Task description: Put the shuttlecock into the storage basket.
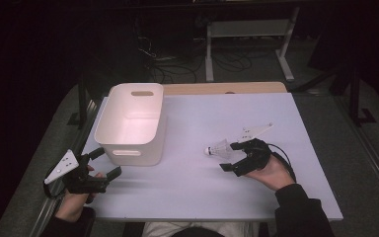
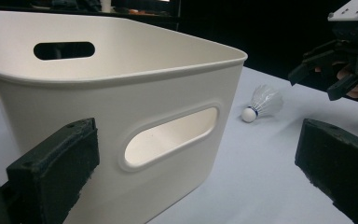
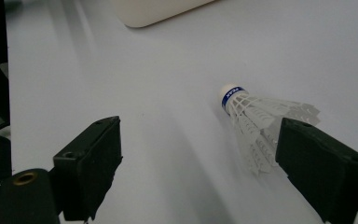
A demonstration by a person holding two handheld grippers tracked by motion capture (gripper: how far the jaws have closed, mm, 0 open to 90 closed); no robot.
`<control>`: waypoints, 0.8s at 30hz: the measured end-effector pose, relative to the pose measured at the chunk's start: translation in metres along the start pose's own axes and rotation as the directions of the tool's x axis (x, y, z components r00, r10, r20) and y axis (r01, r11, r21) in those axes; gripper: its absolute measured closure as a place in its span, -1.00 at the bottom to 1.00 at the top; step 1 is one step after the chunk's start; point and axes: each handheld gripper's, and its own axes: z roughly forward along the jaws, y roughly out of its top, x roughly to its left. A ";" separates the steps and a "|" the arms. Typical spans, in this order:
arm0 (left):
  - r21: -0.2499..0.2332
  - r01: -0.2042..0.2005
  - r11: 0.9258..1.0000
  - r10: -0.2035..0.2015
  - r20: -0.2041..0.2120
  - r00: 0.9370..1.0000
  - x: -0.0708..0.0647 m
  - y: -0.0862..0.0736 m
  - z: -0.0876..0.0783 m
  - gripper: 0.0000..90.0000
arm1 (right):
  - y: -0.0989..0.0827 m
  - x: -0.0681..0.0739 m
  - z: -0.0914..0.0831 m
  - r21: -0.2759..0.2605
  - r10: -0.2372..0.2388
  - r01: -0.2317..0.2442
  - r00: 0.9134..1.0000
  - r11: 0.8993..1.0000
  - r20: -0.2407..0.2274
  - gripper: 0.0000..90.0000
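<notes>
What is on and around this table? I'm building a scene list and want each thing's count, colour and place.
shuttlecock: one, white with a blue band, lying on its side on the table, right of the bin
bin: one, white, with handle slots, at the table's left
table: one, pale top
white frame: one, on the floor beyond the table
cables: several, dark, on the floor
left tongs: black, open, near the bin's front corner
right tongs: black, open, jaws either side of the shuttlecock's skirt

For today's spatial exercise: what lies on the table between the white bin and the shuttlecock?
Nothing: the high view shows only bare table between the bin and the shuttlecock. The left gripper view shows the same empty stretch.
</notes>
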 end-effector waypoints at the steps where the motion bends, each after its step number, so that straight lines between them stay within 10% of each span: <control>1: 0.000 0.000 1.000 0.000 0.000 1.000 0.000 0.000 0.000 -1.00 | 0.000 0.000 0.001 0.004 -0.001 0.001 1.000 1.000 -0.003 -0.66; 24: 0.001 0.000 1.000 0.000 0.003 1.000 0.000 0.000 0.000 -1.00 | -0.001 -0.006 0.020 0.100 -0.029 0.034 0.998 0.994 -0.050 0.61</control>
